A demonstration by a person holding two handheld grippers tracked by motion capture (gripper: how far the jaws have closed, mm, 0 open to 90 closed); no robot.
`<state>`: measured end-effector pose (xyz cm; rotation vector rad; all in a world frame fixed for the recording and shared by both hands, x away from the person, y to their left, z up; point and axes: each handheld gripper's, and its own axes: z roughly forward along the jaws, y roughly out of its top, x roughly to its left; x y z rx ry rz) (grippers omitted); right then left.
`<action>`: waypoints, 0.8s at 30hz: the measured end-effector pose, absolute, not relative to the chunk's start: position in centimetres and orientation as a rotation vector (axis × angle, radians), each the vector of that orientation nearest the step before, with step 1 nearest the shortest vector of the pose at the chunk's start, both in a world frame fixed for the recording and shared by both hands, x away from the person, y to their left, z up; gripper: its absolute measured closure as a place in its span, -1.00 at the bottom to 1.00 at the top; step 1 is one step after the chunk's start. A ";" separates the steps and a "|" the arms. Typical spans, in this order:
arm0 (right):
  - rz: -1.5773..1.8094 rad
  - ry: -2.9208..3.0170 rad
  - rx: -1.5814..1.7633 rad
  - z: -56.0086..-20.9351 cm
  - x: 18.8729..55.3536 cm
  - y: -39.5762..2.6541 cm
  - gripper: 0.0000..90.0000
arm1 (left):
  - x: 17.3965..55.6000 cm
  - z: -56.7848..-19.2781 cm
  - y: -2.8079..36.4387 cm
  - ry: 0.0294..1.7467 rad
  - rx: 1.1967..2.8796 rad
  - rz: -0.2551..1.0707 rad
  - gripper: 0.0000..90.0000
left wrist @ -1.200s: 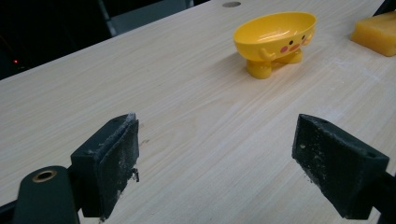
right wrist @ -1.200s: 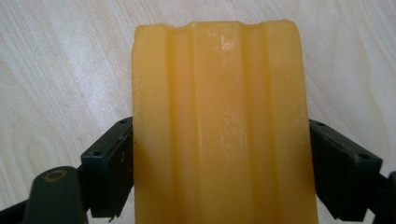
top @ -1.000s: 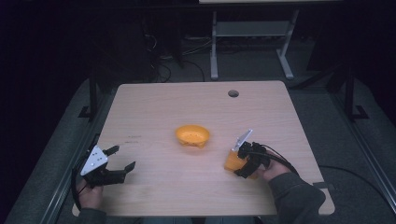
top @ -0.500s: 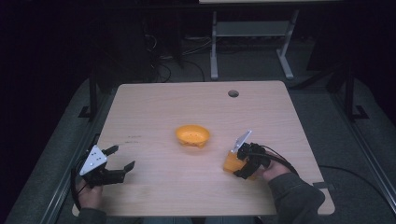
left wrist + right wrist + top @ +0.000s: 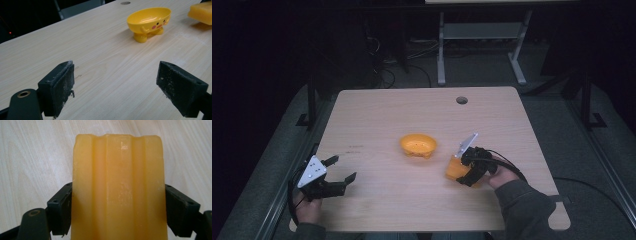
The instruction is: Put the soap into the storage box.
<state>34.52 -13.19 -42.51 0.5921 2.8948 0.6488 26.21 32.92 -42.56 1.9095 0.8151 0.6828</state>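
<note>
A yellow soap dish (image 5: 418,145) with small feet and a painted face (image 5: 149,18) stands near the middle of the wooden table (image 5: 377,115). To its right, my right gripper (image 5: 469,172) is shut on an orange soap bar (image 5: 456,169) low over the tabletop. In the right gripper view the ridged bar (image 5: 117,190) sits between both jaws, which press its sides. My left gripper (image 5: 342,168) rests open near the table's front left, well apart from the dish. Its jaws stand wide with bare wood between them (image 5: 120,87). The bar's corner (image 5: 201,12) shows at the upper right of the left gripper view.
A round cable hole (image 5: 461,100) sits near the table's far edge. Beyond the table stands a white metal frame (image 5: 477,35) on a dark floor with cables. A dark cable (image 5: 592,185) trails off the right side.
</note>
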 end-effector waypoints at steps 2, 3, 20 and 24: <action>0.665 2.891 0.585 -42.1 34.8 -12.9 -0.55 | 26.2 -42.5 32.9 0.817 1.907 0.684 -0.69; 0.681 2.889 0.591 -42.0 34.9 -12.9 -0.55 | 26.2 -42.5 33.0 0.821 1.905 0.683 -0.69; 0.673 2.886 0.545 -40.1 36.2 -11.7 -0.55 | 26.2 -42.6 33.0 0.825 1.901 0.684 -0.69; 0.679 2.889 0.539 -39.8 36.5 -11.4 -0.54 | 26.2 -42.6 32.9 0.826 1.900 0.683 -0.69</action>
